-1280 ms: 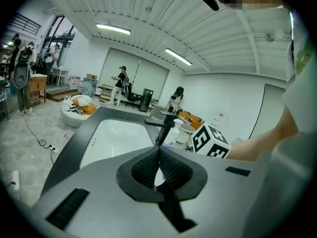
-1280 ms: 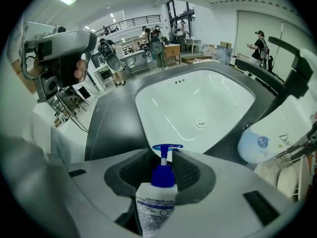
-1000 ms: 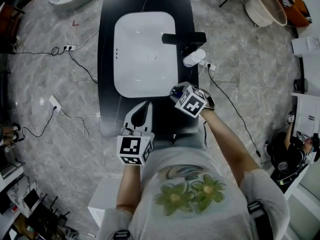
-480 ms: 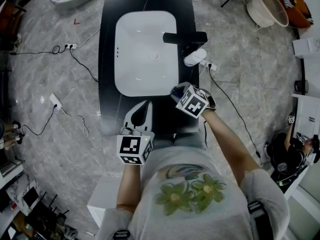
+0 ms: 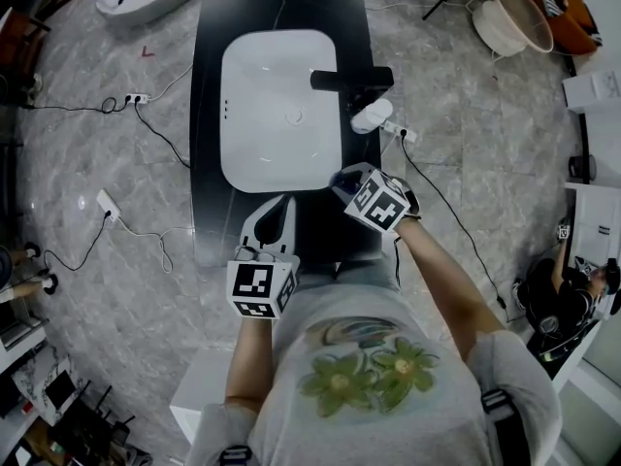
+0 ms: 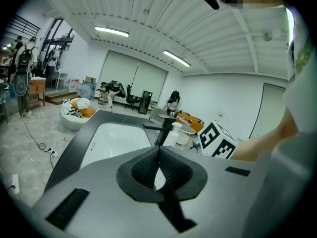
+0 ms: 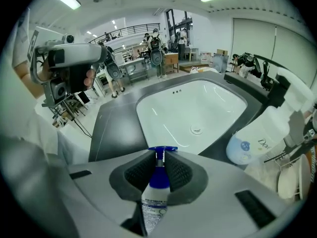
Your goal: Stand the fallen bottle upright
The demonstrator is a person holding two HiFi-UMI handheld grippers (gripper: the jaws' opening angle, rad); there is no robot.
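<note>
While the head view hides the small bottle (image 7: 157, 182) under the right tool (image 5: 342, 177), it does show that tool angled down at the black table (image 5: 209, 163) in the middle of the frame, just below the white sink (image 5: 277, 95). So if the bottle gets dropped, it could roll into the sink or off the near edge imo.

Left gripper view: left tool (image 6: 158, 150) is closed on nothing, so no backup there.

Right gripper view: the jaws have just been closing and now pinch the bottle's blue neck at bottom centre, with the cap at the tips and the body trailing back toward the camera. With a grip that thin, the bottle may pivot or slip out once it's tipped up.
</note>
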